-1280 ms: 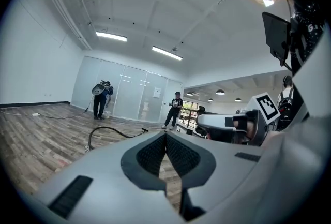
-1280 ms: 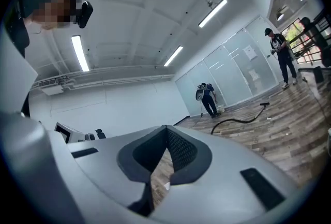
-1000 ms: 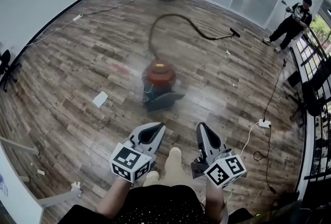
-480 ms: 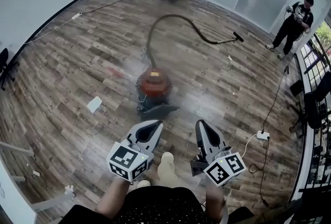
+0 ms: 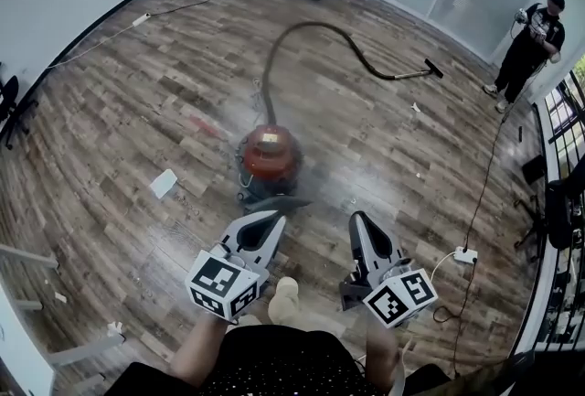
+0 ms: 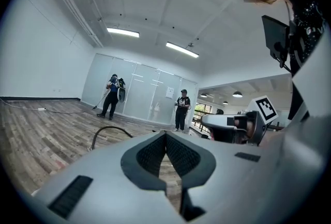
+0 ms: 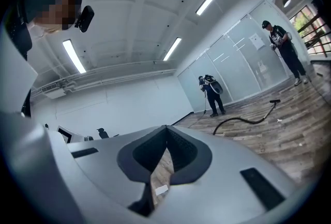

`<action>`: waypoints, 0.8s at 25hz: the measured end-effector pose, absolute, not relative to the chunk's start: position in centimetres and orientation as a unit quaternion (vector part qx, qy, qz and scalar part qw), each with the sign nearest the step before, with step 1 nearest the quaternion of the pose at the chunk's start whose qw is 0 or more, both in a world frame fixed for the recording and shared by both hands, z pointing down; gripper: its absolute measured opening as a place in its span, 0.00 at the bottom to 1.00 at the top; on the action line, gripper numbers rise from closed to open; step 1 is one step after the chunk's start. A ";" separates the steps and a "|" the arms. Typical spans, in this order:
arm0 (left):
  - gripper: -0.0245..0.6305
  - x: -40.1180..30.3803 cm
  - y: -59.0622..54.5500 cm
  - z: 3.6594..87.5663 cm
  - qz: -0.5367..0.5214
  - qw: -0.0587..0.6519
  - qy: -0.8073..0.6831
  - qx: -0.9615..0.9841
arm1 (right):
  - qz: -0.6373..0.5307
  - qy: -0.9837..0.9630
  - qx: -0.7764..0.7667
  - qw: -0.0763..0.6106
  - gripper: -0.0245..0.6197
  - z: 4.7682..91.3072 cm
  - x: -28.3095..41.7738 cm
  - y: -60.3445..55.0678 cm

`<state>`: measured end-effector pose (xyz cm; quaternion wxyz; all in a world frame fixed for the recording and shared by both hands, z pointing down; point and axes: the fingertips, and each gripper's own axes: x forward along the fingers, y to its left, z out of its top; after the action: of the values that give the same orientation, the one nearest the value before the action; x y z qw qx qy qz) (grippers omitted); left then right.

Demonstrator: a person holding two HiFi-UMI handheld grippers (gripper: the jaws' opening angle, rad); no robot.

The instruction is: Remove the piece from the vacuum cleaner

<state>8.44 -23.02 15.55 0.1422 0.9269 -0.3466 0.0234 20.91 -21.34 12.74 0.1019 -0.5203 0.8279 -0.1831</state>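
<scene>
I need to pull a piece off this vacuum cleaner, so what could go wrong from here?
The vacuum cleaner sits free on the floor, so tugging a piece may drag or tip it. Its hose curls across the floor beyond it and could snag. The left gripper and right gripper are shut and empty; they must open first.

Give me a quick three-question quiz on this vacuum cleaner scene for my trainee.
1. True or false: the left gripper is shut and empty.
2. The hose of the vacuum cleaner lies: A hung on the wall; B curved across the floor; C coiled on top of the canister.
3. Fill in: the right gripper is ___ touching the vacuum cleaner.
Key: 1 true; 2 B; 3 not.
</scene>
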 end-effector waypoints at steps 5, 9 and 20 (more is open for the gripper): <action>0.05 8.8 -24.8 16.6 0.031 0.143 -0.363 0.920 | -0.199 0.834 -0.506 0.095 0.05 14.5 21.5 -23.5; 0.05 8.5 -25.7 17.1 0.040 0.143 -0.365 0.919 | -0.205 0.835 -0.501 0.095 0.05 15.2 21.4 -24.7; 0.05 7.6 -28.8 20.9 0.050 0.139 -0.349 0.926 | -0.219 0.825 -0.512 0.095 0.06 19.4 21.8 -27.4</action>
<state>7.61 -28.79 20.93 0.1388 0.9256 -0.3487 0.0496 21.85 -27.39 19.39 0.0953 -0.5116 0.8254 -0.2190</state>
